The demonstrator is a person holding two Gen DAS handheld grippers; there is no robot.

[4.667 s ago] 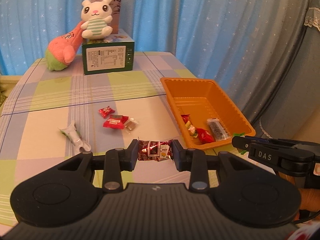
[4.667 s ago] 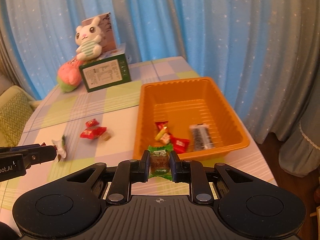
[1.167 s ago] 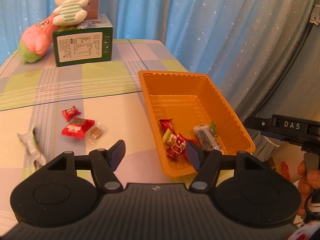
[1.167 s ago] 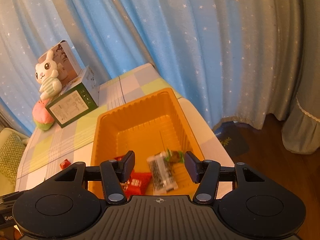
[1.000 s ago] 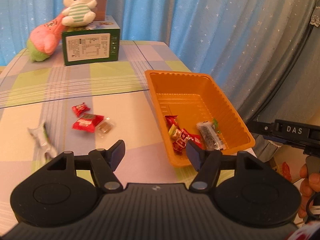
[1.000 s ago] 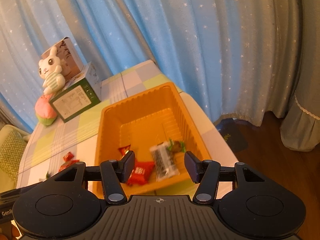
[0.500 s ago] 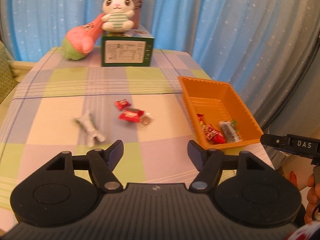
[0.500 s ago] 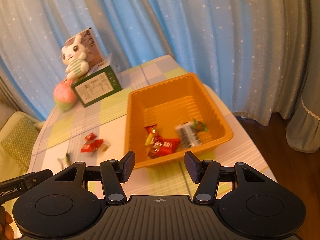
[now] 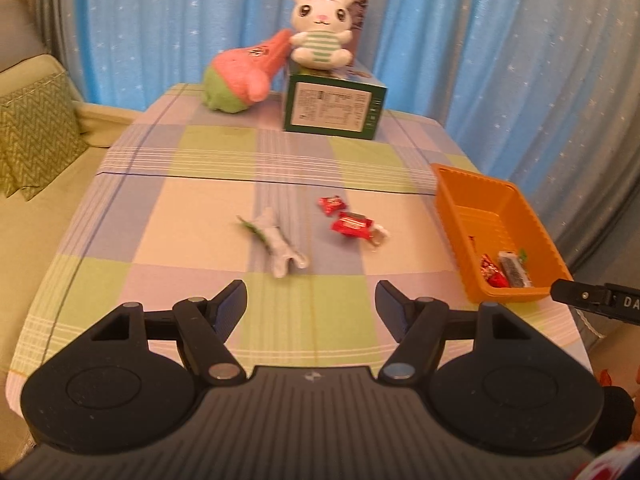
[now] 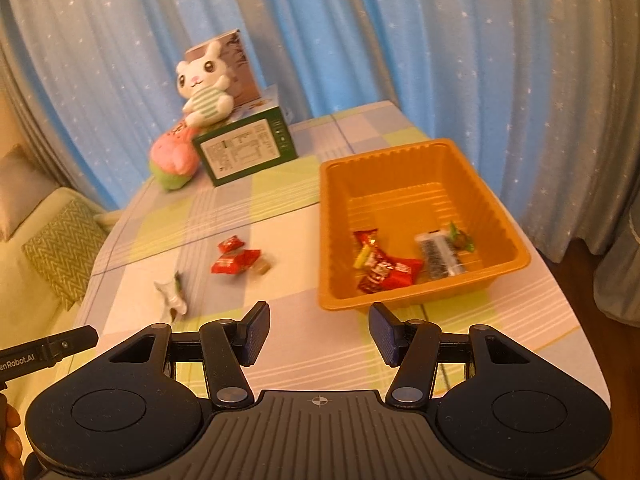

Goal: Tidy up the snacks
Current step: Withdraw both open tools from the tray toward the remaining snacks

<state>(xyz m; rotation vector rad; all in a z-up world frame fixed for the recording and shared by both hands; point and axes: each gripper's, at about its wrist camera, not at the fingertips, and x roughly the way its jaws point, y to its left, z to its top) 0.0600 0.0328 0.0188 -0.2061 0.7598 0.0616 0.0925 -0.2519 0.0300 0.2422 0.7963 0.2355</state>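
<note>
An orange tray [image 9: 452, 188] [image 10: 516, 236] sits at the table's right side and holds several wrapped snacks [image 10: 384, 268], a dark bar [image 10: 438, 254] among them. On the cloth lie a small red candy [image 9: 331, 204] [image 10: 231, 244], a larger red packet [image 9: 351, 225] [image 10: 235, 261], a clear-wrapped brown candy [image 9: 378, 236] [image 10: 262, 267] and a white-green wrapper [image 9: 276, 244] [image 10: 172, 294]. My left gripper [image 9: 311, 308] is open and empty above the near table edge. My right gripper [image 10: 319, 330] is open and empty just in front of the tray.
A green box [image 9: 334, 106] [image 10: 246, 148] stands at the far end with a white bunny plush [image 9: 320, 36] on top and a pink plush [image 9: 240, 74] beside it. A sofa with a green cushion [image 9: 32, 136] is to the left. Blue curtains hang behind.
Both grippers released their snacks into the tray and opened. Both have since pulled back and away from the tray; the left view has swung left toward the loose snacks.
</note>
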